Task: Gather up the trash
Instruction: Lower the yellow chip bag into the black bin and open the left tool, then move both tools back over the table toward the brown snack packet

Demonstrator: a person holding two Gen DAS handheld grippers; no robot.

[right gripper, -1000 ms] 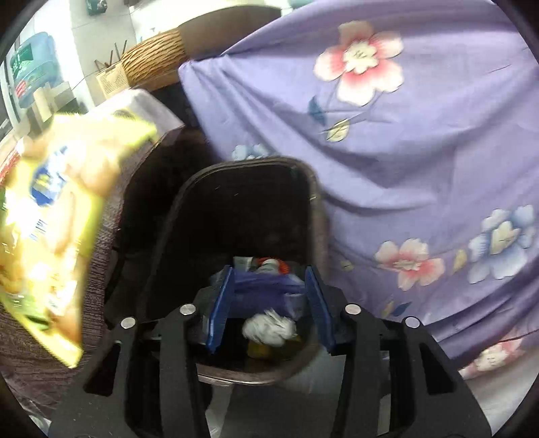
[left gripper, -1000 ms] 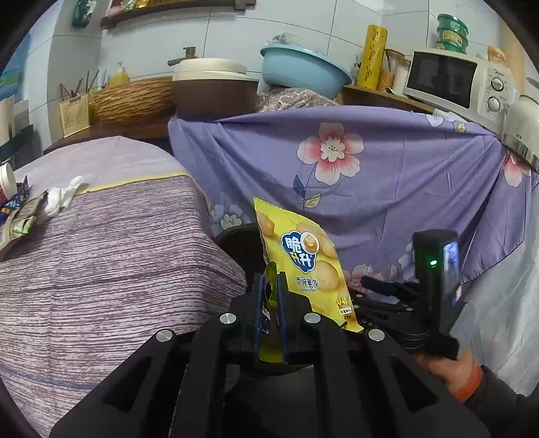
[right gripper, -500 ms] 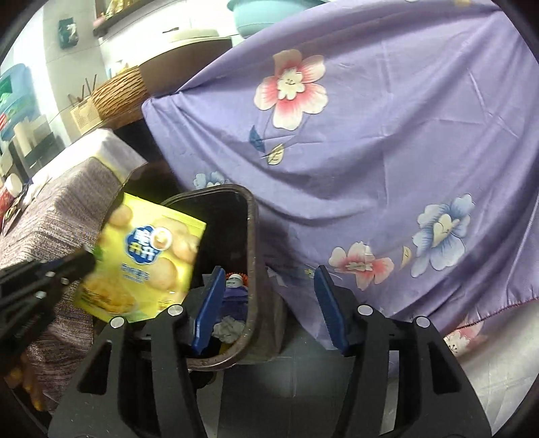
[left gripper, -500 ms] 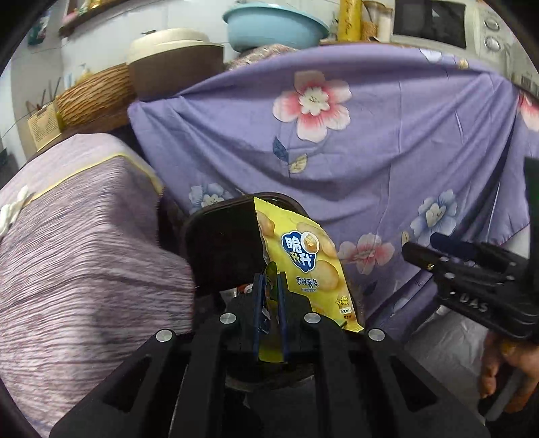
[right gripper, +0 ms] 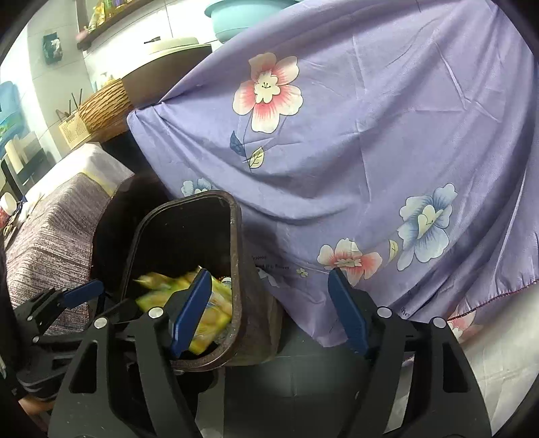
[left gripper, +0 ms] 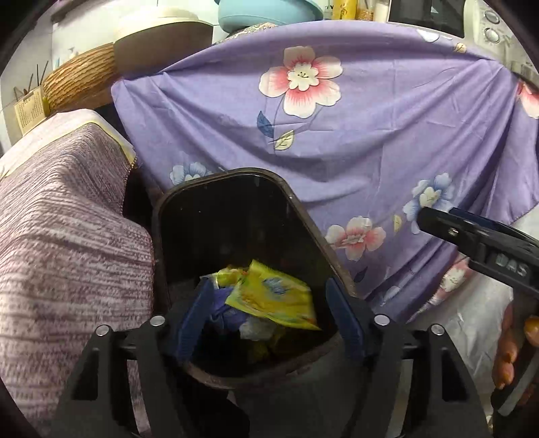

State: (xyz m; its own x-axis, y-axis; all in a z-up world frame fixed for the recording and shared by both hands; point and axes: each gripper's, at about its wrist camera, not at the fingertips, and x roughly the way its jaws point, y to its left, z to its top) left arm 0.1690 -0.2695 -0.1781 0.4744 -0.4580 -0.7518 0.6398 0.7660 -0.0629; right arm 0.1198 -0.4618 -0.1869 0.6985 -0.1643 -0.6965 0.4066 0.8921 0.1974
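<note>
change: chip bag (left gripper: 273, 296) released since 0.5 s ago, now inside trash bin (left gripper: 303, 215)
left gripper (left gripper: 269, 316): fingers apart, above bag
right gripper (right gripper: 269, 310): apart, empty, right of bin

We see the yellow snack bag (right gripper: 205, 313) only as a motion-blurred smear inside the trash bin (right gripper: 235, 269) in the right wrist view, partly hidden behind one pad of the right tongs (right gripper: 269, 313). The bin's near rim (left gripper: 235, 377) sits behind the left tongs (left gripper: 269, 320). Under the bag (left gripper: 273, 296), the other trash is too dark to name. The microwave (left gripper: 438, 17) is cut off by the top edge.
</note>
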